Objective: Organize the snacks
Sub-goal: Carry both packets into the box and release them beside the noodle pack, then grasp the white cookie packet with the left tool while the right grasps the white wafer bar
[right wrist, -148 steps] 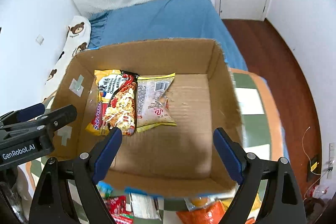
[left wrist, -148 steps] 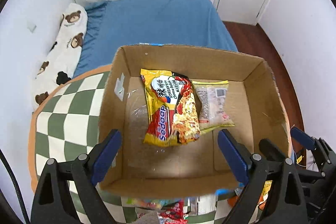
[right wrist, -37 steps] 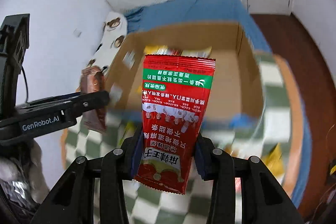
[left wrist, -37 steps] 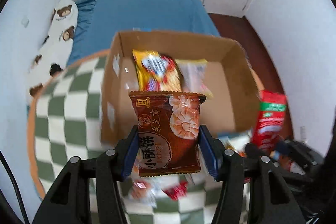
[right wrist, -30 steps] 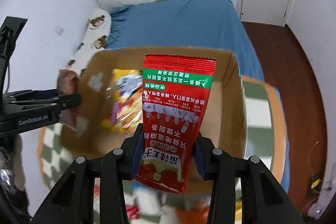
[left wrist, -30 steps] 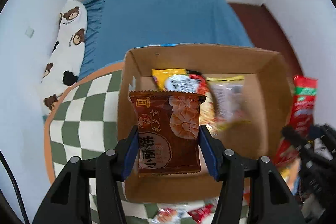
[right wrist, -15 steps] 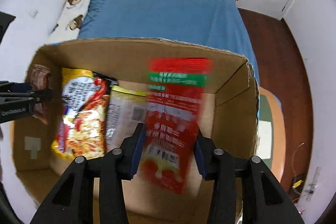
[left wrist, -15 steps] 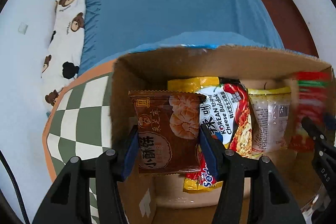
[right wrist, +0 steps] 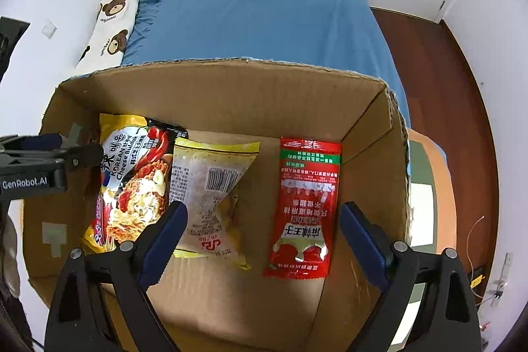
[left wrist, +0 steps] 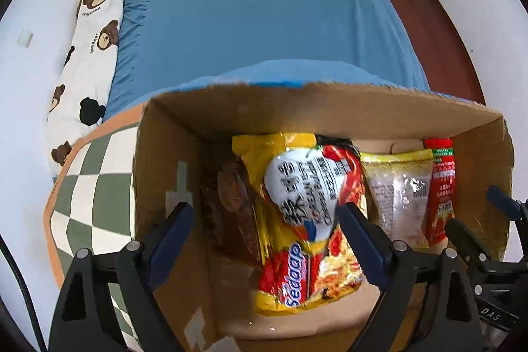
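Observation:
An open cardboard box point(left wrist: 330, 104) point(right wrist: 231, 88) stands on the checkered table. On its floor lie a yellow noodle packet point(left wrist: 307, 220) point(right wrist: 132, 180), a pale yellow packet point(left wrist: 399, 193) point(right wrist: 211, 197) and a red sauce packet point(right wrist: 305, 207) point(left wrist: 440, 187). A brown biscuit packet point(left wrist: 234, 203), blurred, is down by the box's left wall. My left gripper point(left wrist: 264, 230) hovers over the left side, jaws opening, and its pads touch nothing. Above the right side my right gripper point(right wrist: 262, 230) is also opening, the red packet lying loose below it.
The green and white checkered table point(left wrist: 89, 203) has an orange rim. Behind the box is a bed with a blue sheet point(left wrist: 257, 22) and a bear-print pillow point(left wrist: 85, 55). Dark wood floor point(right wrist: 445, 71) and a white door lie to the right.
Both grippers came down over the box and opened. The brown packet dropped from the left one to the box's left side; the red packet dropped from the right one onto the floor.

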Demonstrator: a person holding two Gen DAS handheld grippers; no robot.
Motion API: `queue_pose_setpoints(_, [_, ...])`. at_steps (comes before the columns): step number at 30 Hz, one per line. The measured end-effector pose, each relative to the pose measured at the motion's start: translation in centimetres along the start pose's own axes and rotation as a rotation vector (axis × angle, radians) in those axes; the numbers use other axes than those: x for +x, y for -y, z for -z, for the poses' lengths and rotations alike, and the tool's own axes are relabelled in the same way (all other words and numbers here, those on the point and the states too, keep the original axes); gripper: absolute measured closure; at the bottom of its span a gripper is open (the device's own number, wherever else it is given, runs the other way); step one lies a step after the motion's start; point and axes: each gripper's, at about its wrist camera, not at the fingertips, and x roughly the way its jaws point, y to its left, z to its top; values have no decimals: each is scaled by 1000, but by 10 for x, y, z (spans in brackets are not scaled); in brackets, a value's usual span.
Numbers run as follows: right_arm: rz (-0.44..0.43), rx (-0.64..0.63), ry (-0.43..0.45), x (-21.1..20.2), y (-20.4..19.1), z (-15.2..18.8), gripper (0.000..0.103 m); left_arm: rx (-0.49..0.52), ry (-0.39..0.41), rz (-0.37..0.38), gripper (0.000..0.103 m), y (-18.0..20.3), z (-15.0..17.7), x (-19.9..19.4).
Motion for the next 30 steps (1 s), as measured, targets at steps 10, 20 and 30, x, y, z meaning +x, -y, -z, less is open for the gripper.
queue_pose_setpoints(10, [9,51,63,-32,1,39,8,-8,124,29,13,14,50,-33])
queue_pose_setpoints(20, [46,51,200,-105,-8,88,8,10,319,31,13,29,112,-102])
queue_pose_setpoints(30, [67,53,316,-175,-25,160,8,42,443,51,13,35,196,-154])
